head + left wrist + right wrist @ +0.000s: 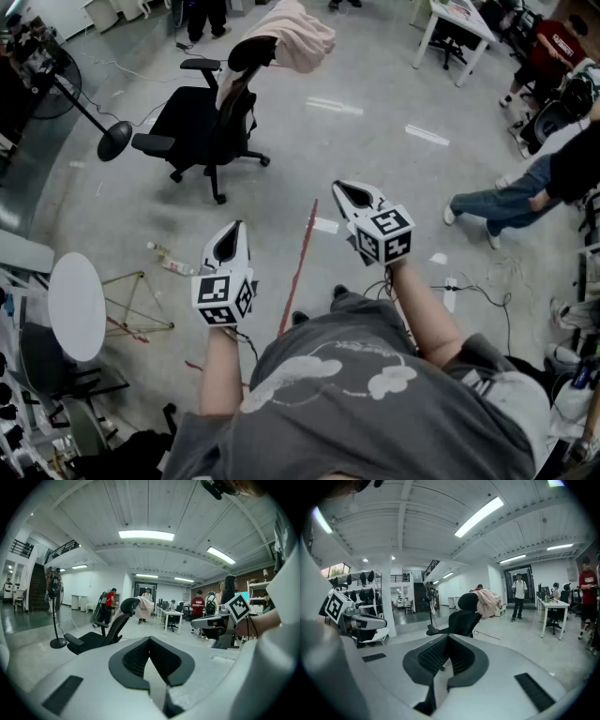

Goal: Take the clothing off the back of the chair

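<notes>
Clothing: the pale pink clothing (pixel 295 37) lies draped over the top of the chair (pixel 192 127) back. It covers the headrest and hangs down the rear, apparently held by its own weight alone.
Chair: it stands on the floor well apart from you, up and to the left in the head view, so the clothing is out of reach from here.
Left gripper (pixel 234 232): your jaws are closed tip to tip, with nothing between them.
Right gripper (pixel 342 189): the jaws are likewise fully closed and empty.
Why held so: you carry both grippers ahead of you with nothing in them. This reads as the approach, with no grasp begun.
Arm pose: both forearms reach forward from your torso. The grippers tip slightly below level and aim roughly toward the chair, with the right one a little farther ahead than the left.
Next need: likely you must close in on the chair and part a pair of jaws before reaching the fabric.
</notes>
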The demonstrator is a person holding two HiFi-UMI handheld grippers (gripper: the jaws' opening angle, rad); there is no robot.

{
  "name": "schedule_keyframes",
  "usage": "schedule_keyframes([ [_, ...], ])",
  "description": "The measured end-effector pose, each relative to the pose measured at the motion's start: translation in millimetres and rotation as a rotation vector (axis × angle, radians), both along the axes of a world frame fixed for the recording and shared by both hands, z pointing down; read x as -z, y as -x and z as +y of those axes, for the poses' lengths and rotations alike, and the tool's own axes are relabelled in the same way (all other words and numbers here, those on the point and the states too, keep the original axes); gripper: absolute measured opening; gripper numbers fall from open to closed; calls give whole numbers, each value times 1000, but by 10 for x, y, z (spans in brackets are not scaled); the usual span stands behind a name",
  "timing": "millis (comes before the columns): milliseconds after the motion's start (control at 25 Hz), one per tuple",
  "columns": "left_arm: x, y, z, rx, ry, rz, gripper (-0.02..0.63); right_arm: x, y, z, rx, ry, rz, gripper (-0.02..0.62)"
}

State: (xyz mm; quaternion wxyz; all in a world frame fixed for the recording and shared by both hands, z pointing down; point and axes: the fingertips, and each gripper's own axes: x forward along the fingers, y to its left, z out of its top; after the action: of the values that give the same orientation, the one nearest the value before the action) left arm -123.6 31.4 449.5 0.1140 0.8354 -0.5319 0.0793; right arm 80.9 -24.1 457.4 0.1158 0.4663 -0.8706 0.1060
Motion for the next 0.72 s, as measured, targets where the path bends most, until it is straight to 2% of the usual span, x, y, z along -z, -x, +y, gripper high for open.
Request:
schedule_keyframes([
  [440,-13,85,-20,-13,2,2,0,-6,122,-25,-10,2,-5,-8],
  [720,-188,146,-37,-39,27,16,0,-98,159,33,-50,7,-54,-8],
])
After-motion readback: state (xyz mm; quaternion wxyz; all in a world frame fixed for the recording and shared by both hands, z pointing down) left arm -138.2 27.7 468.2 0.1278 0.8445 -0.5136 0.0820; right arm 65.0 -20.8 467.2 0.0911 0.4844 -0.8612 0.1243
